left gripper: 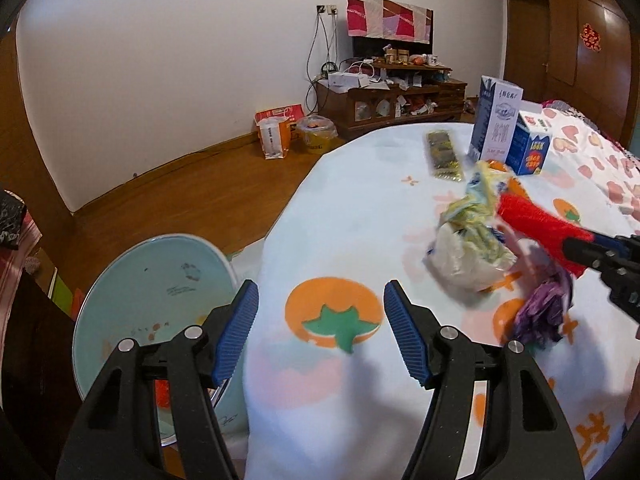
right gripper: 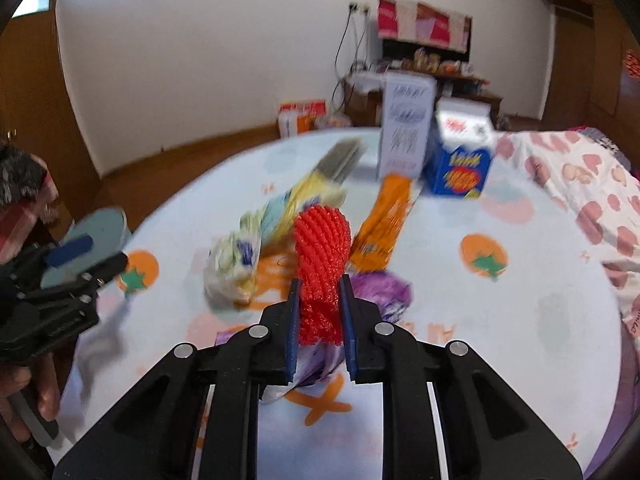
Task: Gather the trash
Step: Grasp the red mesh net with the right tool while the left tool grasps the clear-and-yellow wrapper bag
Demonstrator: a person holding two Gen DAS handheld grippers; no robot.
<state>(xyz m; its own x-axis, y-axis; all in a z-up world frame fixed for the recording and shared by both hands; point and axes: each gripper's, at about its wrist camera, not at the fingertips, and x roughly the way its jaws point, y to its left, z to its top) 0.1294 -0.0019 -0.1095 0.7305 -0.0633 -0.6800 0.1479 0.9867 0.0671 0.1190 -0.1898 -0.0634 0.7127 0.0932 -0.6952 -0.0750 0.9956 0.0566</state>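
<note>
Right gripper [right gripper: 319, 312] clamps red foam net [right gripper: 322, 248], hiding its lower end; left gripper [left gripper: 320, 332] gapes empty.

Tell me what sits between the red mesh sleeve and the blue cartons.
In the right wrist view, an orange wrapper lies between the red mesh sleeve and the blue cartons.

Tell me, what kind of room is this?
Probably a bedroom in a home: a bed with a fruit-print sheet, a wooden floor, and a cluttered wooden cabinet against the white wall.
</note>
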